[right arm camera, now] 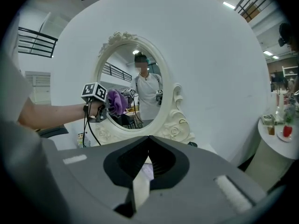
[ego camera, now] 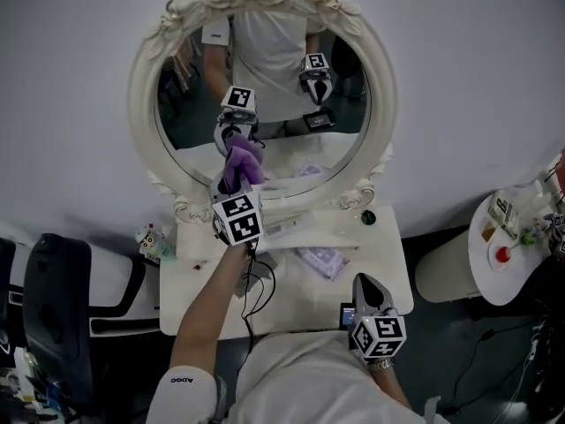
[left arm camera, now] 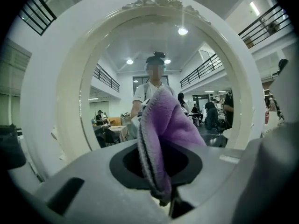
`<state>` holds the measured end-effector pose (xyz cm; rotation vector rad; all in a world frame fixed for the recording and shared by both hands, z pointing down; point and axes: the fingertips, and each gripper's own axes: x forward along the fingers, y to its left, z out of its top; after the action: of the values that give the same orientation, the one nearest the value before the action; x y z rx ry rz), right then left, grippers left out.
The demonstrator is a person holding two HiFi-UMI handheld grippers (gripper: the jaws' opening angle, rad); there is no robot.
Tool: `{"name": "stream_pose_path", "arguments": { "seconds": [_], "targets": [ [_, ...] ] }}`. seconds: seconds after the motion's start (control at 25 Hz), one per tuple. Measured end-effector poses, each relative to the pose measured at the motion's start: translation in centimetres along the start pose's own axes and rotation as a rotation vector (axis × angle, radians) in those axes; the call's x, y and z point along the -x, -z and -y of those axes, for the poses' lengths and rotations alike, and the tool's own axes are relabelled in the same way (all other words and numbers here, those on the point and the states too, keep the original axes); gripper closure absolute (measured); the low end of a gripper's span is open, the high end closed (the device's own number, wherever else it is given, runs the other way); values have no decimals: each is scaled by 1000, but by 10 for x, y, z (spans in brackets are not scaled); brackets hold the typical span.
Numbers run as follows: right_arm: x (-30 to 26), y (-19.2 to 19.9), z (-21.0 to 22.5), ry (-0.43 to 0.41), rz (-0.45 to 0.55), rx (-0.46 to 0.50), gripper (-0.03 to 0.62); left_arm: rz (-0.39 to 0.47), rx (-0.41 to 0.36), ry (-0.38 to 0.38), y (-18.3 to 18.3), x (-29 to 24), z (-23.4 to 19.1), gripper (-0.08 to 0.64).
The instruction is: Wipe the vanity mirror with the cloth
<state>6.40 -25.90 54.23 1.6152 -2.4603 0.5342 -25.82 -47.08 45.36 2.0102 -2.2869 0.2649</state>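
The oval vanity mirror with an ornate white frame (ego camera: 141, 104) stands at the back of the white table. My left gripper (ego camera: 229, 184) is shut on a purple cloth (ego camera: 240, 164) and holds it against the lower left of the glass. In the left gripper view the cloth (left arm camera: 163, 134) bulges up from between the jaws, with the mirror frame (left arm camera: 56, 101) close ahead. My right gripper (ego camera: 367, 283) hangs low by the table's front edge, jaws together and empty. The right gripper view shows its jaws (right arm camera: 148, 157), the mirror frame (right arm camera: 174, 113) and the cloth (right arm camera: 117, 101) further off.
On the white table (ego camera: 388, 276) lie a purple patterned pouch (ego camera: 322, 259), a long white box (ego camera: 300, 228) and a small dark round object (ego camera: 368, 217). A black cable (ego camera: 256, 290) trails from the left gripper. A dark chair (ego camera: 53, 299) stands left, a round side table (ego camera: 494, 268) right.
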Motion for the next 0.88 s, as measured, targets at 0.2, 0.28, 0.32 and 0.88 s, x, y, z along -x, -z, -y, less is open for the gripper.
{"name": "stream_pose_path", "arguments": {
  "seconds": [0.2, 0.28, 0.32, 0.88],
  "targets": [
    [-20, -2, -25, -65, -12, 17, 584, -14, 9, -83, 4, 5, -50, 505],
    [-25, -2, -32, -78, -17, 19, 584, -21, 20, -107, 6, 5, -67, 505],
    [-27, -1, -35, -82, -19, 19, 584, -25, 22, -119, 7, 5, -74, 505],
    [-36, 1, -45, -97, -33, 24, 584, -37, 46, -185, 14, 16, -102, 505]
  ]
}}
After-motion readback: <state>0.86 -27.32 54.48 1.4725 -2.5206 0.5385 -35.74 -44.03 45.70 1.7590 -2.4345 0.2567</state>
